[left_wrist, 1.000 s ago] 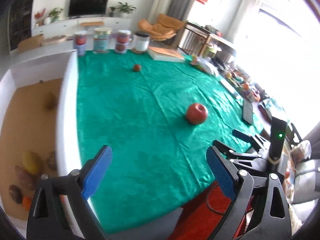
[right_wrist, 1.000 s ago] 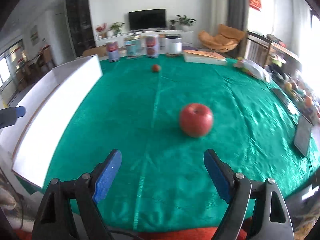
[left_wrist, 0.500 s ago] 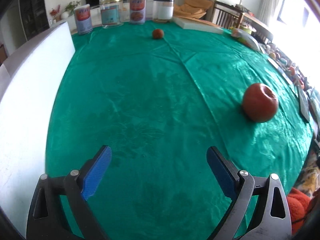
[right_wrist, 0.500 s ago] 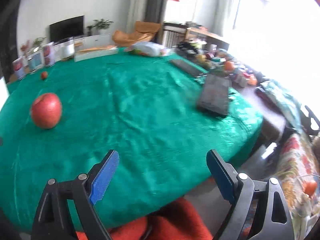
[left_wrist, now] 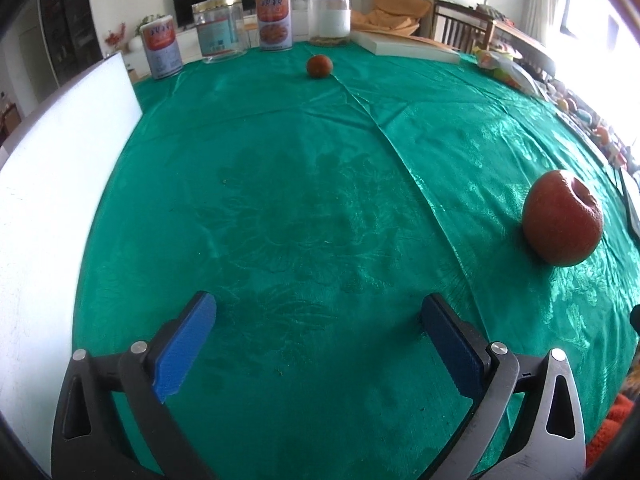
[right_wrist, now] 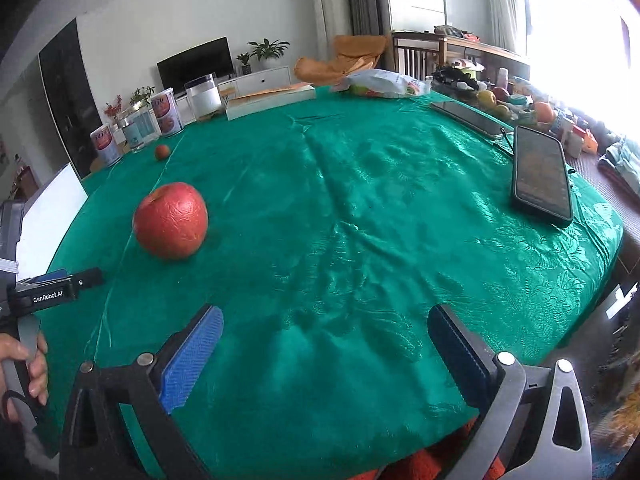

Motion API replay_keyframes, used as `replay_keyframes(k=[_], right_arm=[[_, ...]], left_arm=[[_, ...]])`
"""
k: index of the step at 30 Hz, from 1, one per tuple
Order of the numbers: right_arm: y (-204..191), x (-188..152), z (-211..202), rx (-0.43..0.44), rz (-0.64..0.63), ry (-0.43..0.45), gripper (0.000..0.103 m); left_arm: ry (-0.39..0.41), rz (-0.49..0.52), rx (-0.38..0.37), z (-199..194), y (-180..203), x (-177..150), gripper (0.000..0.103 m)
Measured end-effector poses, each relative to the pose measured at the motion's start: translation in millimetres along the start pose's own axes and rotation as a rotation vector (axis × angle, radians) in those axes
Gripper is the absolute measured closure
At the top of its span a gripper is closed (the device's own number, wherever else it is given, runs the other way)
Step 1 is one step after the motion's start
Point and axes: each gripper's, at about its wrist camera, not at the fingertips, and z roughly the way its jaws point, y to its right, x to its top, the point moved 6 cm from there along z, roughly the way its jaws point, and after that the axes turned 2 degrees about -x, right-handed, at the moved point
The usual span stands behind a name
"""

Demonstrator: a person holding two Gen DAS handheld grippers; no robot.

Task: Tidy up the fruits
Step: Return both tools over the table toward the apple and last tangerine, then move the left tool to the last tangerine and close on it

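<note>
A large red apple (left_wrist: 562, 218) lies on the green tablecloth, right of and ahead of my left gripper (left_wrist: 316, 344), which is open and empty low over the cloth. The apple also shows in the right wrist view (right_wrist: 171, 221), left of and ahead of my right gripper (right_wrist: 324, 354), also open and empty. A small reddish fruit (left_wrist: 319, 66) sits far back near the cans; it shows in the right wrist view (right_wrist: 161, 151) too. A white box wall (left_wrist: 48, 200) stands along the left; its inside is hidden.
Cans and jars (left_wrist: 224, 28) and a flat white box (left_wrist: 408, 46) line the far edge. A phone (right_wrist: 542, 174) and a second dark device (right_wrist: 468, 118) lie on the right side. A bag and loose items (right_wrist: 380, 82) crowd the far right. My left hand-held unit (right_wrist: 48, 292) sits at the left.
The left gripper has swung from above the box down over the cloth, closer to the apple. The right gripper swung right, then partly back, leaving the apple at its left.
</note>
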Motion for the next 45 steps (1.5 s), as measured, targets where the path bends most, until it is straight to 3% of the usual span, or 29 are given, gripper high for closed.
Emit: replay_keyframes(k=[15,19,25,29,31,37,43,45], right_arm=[[3,-9,4,0.03,0.035,-0.024,0.001],[3,-9,2,0.044,0.039,-0.018,0.001],[-1,-9,3,0.065,0.026,-0.028,0.001],[1,-8,5,0.081,0.04,-0.034,0.001],[2,-8,5,0.091,0.05,-0.035,0.001],[4,-6,7,0.109,0.058,-0.04,0.001],[2,-2,10,0.117,0.056,-0.046,0.0],[2,-1,10,0.121,0.059,-0.046,0.0]], left_arm=[[-0.002,0.0,-0.005,0,0,0,0.0],[-0.049,-0.039,0.001,2,-3,8,0.002],[0.059,-0.245,-0.075,-4,-17,81,0.002],[0.08,-0.34,-0.15,27,-18,141,0.002],[0.072,-0.329,-0.118,53,-19,165,0.002],[0.015,-0.153,-0.008,131,-16,206,0.003],[0.044,-0.193,0.027,150,-34,219,0.003],[0.047,-0.199,0.018,151,-37,217,0.009]])
